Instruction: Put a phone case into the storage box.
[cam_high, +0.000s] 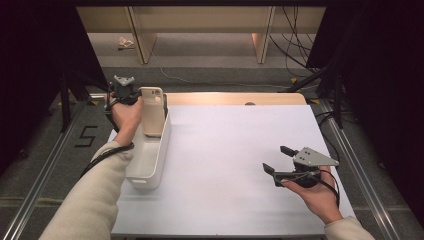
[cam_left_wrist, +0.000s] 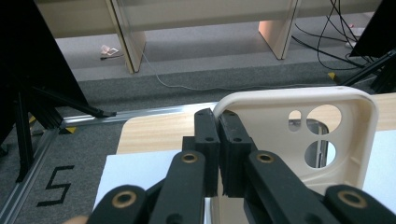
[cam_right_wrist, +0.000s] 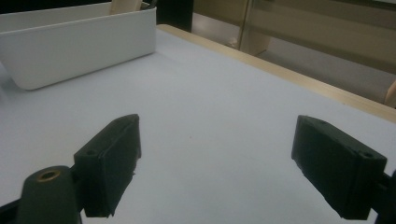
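Beige phone case (cam_left_wrist: 299, 135) pinched in left gripper (cam_left_wrist: 219, 140), seemingly over bin (cam_high: 150, 160).

white table sheet (cam_high: 230, 165); floor cables (cam_high: 295, 35); taped "5" (cam_high: 86, 136).

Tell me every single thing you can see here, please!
phone case: one, cream, upright over the far end of the bin, pinched at its edge
bin: one, white, long, at the left edge of the mat
mat: one, white, covers most of the table
table: one, light wood, bare strip at the far edge
number 5: one, black, on the grey floor at left
left gripper: one, black, shut on the phone case
right gripper: one, black, open over the mat at right
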